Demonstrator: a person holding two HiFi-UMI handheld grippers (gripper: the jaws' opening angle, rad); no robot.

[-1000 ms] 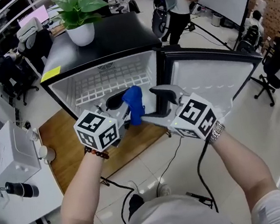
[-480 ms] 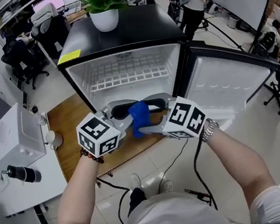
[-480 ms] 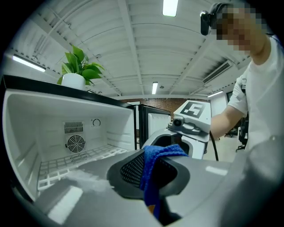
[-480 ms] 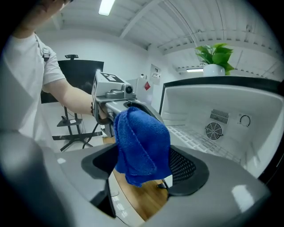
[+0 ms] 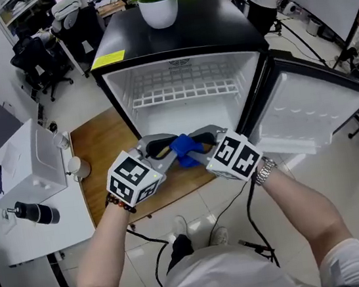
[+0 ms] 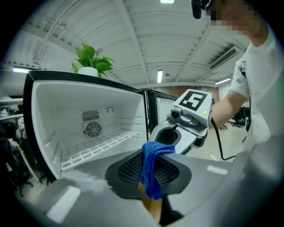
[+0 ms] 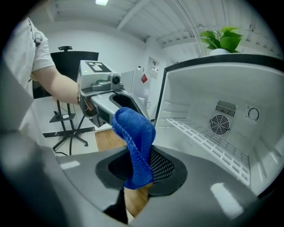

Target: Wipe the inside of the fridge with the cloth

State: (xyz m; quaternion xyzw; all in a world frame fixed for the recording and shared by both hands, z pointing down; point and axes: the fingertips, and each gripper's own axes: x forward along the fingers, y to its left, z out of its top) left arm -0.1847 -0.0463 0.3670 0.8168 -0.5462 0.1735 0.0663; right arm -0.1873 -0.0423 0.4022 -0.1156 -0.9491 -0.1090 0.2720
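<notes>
My left hand-held gripper (image 5: 167, 151), jaws just loosening, and right hand-held gripper (image 5: 203, 144), jaws just closing, both pinch the blue cloth (image 5: 185, 152) before the fridge (image 5: 189, 117) front edge. Open room lies under its wire shelf (image 5: 182, 93). Only the gripper views show me the fan (image 6: 93, 129).

The fridge (image 5: 178, 40) stands wide open, its door (image 5: 307, 111) swung out to the right, well off the mouth. A wire shelf (image 5: 182, 93) spans the upper cavity wall to wall, splitting the way in. Under it, the white compartment runs open to the back. A white tabletop (image 5: 71, 218) crowds the left side, and a black cable (image 5: 248, 213) trails across the floor in front.
</notes>
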